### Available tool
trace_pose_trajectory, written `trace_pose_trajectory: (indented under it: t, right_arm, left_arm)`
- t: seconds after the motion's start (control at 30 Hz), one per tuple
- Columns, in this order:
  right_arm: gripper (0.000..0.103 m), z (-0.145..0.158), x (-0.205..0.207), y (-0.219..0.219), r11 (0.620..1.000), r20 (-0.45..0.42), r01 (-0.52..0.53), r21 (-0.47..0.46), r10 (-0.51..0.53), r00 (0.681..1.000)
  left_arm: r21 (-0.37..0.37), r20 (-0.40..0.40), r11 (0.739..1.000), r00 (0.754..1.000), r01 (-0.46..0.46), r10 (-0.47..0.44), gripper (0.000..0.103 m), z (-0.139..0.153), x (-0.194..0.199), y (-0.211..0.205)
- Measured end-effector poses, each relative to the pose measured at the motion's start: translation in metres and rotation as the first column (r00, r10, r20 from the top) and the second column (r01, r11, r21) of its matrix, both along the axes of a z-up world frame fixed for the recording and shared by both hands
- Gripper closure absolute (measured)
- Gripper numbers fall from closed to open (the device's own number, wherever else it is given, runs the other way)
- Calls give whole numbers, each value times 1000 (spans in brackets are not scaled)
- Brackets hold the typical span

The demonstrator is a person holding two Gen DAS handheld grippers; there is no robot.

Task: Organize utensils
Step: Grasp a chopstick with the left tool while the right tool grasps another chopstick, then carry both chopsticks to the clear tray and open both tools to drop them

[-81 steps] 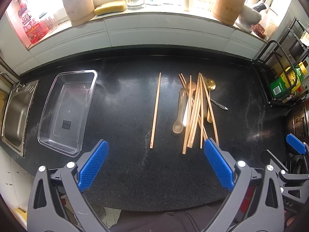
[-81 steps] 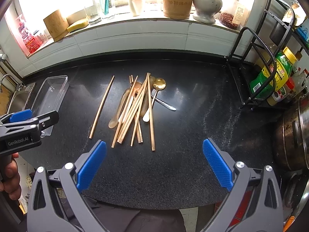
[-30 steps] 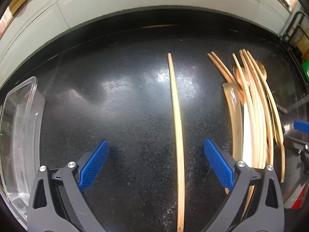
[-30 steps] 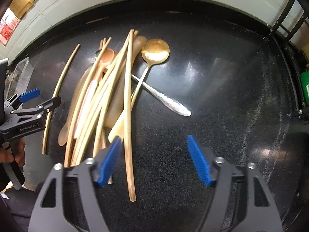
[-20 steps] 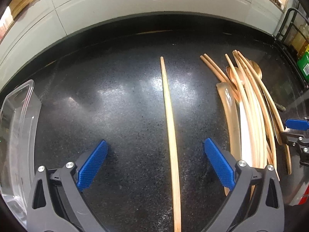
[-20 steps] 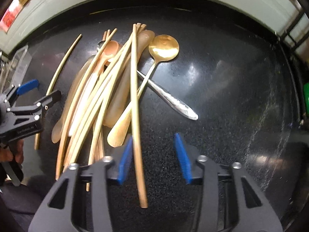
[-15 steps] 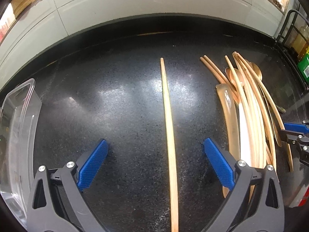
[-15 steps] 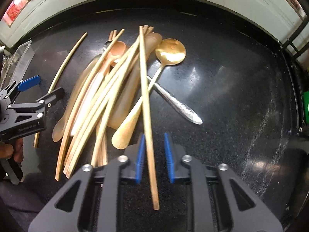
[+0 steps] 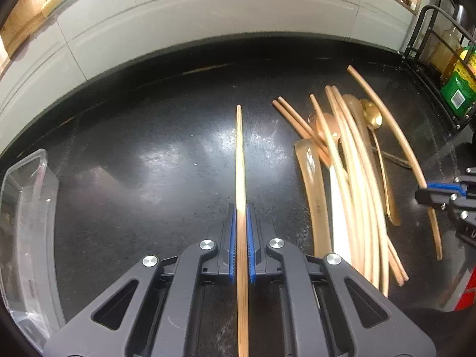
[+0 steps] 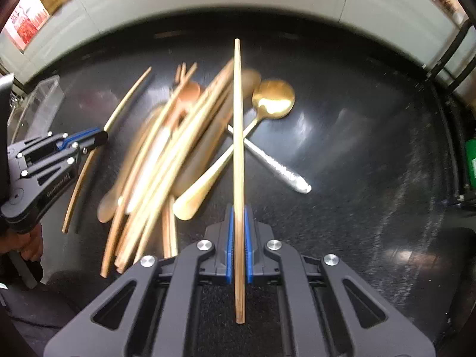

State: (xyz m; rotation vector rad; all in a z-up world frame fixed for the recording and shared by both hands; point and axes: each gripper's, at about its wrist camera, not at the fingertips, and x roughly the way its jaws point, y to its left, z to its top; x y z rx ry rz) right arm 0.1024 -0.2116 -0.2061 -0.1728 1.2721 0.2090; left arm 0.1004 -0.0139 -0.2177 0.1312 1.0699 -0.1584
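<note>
Left wrist view. Left tongs [image 9: 241,245] clenched on a single chopstick [image 9: 239,160], gripped toward its near end, with the long remainder running up the frame's centre to a tip over bare black table [image 9: 148,136]. Judged light, stiff and smooth: a narrow rod liable to swivel between the blue pads [image 9: 232,245] if swung fast; a hold nearer mid-length would steady it. Clear plastic tray [image 9: 20,208] at the left edge, its rim well apart from the stick, with open table between. Pile of utensils [image 9: 351,184] at centre right, just beside the path but not touching. Wire rack [image 9: 428,44] at upper right, well clear.

Right wrist view. Right tongs [image 10: 237,245] clenched on a second chopstick [image 10: 238,119], likewise gripped near its near end, the shaft rising up the frame's centre, seemingly lifted over the pile. Same handling judgement: light, rigid, slippery finish, long overhang acting as a lever. Pile blurred here; exact contacts not determinable. Gold spoon [image 10: 275,98] and a silver handle [image 10: 276,165] lying crossed just right of the shaft; risk judged that a low sweep would drag them. Broad open table at right of frame up to the rack at the far right edge. Left tongs visible at centre left, holding their stick clear of the pile.
</note>
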Motion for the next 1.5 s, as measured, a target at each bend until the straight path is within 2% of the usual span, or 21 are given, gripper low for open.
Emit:
trace_pose_trajectory:
  t: [0.27,0.5,0.67,0.87,1.1,1.3,1.5]
  right_arm:
    - [96,73,-27,14,1000,123,-12,14,11,992]
    - [96,117,-62,16,998,197,-23,54,12,980]
    - [96,138,-78,10,997,233,-34,76,15,972]
    - [96,158,-100,12,995,246,-53,84,31,969]
    - [96,163,-115,31,994,248,-65,88,41,968]
    - [96,165,-122,65,988,252,-122,92,95,963]
    - [96,165,-126,112,974,253,-202,100,171,952]
  left_arm:
    - [31,50,999,999,-24,22,97,66,-19,5]
    - [19,78,996,994,-83,81,97,123,-47,8]
    - [15,92,993,989,-114,112,97,147,-67,6]
    - [17,103,989,984,-149,146,97,162,-89,11]
    - [19,123,981,974,-192,188,97,168,-110,33]
    - [22,134,969,961,-245,240,97,174,-125,60]
    - [17,146,944,935,-329,323,97,181,-143,105]
